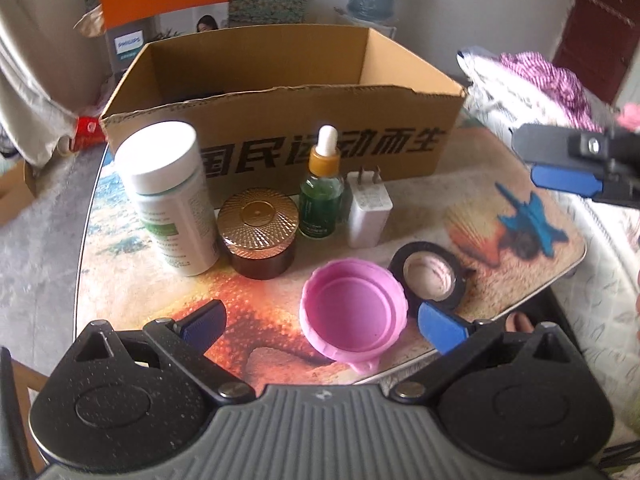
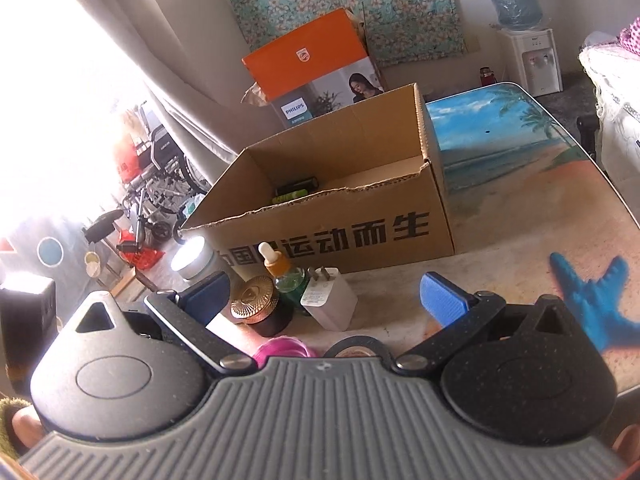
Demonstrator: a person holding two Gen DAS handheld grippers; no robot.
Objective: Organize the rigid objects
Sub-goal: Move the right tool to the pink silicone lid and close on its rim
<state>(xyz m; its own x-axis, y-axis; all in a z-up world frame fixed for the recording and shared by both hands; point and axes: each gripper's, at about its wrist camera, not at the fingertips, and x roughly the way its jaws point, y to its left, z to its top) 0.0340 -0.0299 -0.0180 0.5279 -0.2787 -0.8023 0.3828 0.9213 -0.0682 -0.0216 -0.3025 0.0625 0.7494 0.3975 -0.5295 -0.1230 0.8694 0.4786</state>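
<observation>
An open cardboard box stands at the back of the table, with a dark bottle lying inside. In front of it stand a white bottle, a gold-lidded jar, a green dropper bottle and a white charger plug. A pink lid and a black tape roll lie nearer. My left gripper is open, its fingers either side of the pink lid. My right gripper is open above the table, empty; it also shows in the left wrist view at the right edge.
The table has a beach print with a blue starfish. An orange box and a water dispenser stand behind. Clothes are piled at the right. A wheelchair sits at the left.
</observation>
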